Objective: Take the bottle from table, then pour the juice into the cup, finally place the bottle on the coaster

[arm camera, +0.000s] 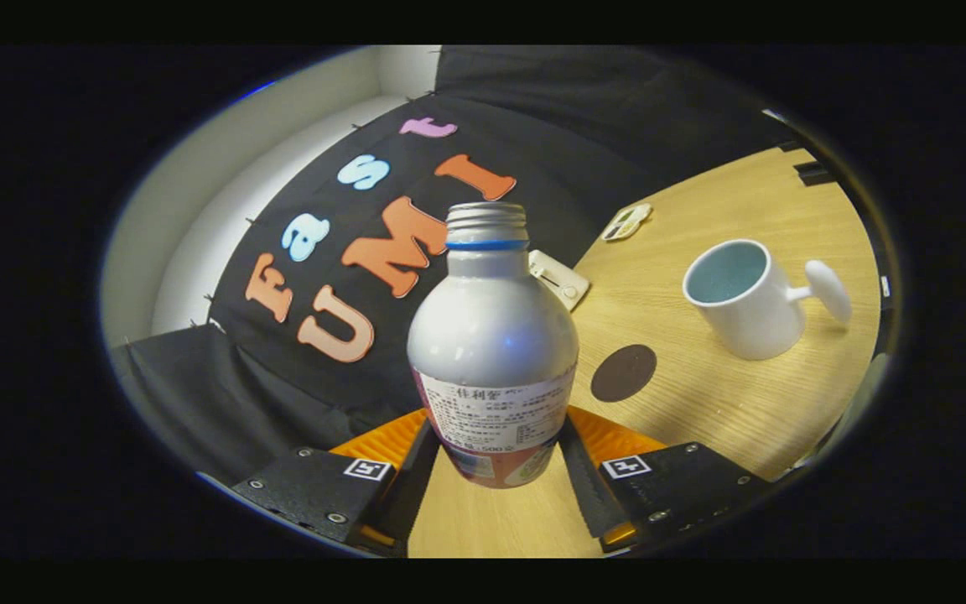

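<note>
A silver bottle (491, 335) with a blue neck ring, an uncapped threaded mouth and a printed label stands between my two fingers (414, 470), which press on its lower body from both sides. The gripper (495, 466) is shut on it. The whole view is tilted, so the wooden table (726, 403) slopes. Beyond the bottle to the right lies a dark round coaster (623, 372) flat on the table. Farther right stands a white cup (743, 298) with a pale blue inside, its handle pointing away from the bottle.
Two small white flat objects (560, 279) (627, 221) lie at the table's far edge by the black cloth wall. A white wall rises behind the cloth on the left. Bare wood lies between the coaster and the cup.
</note>
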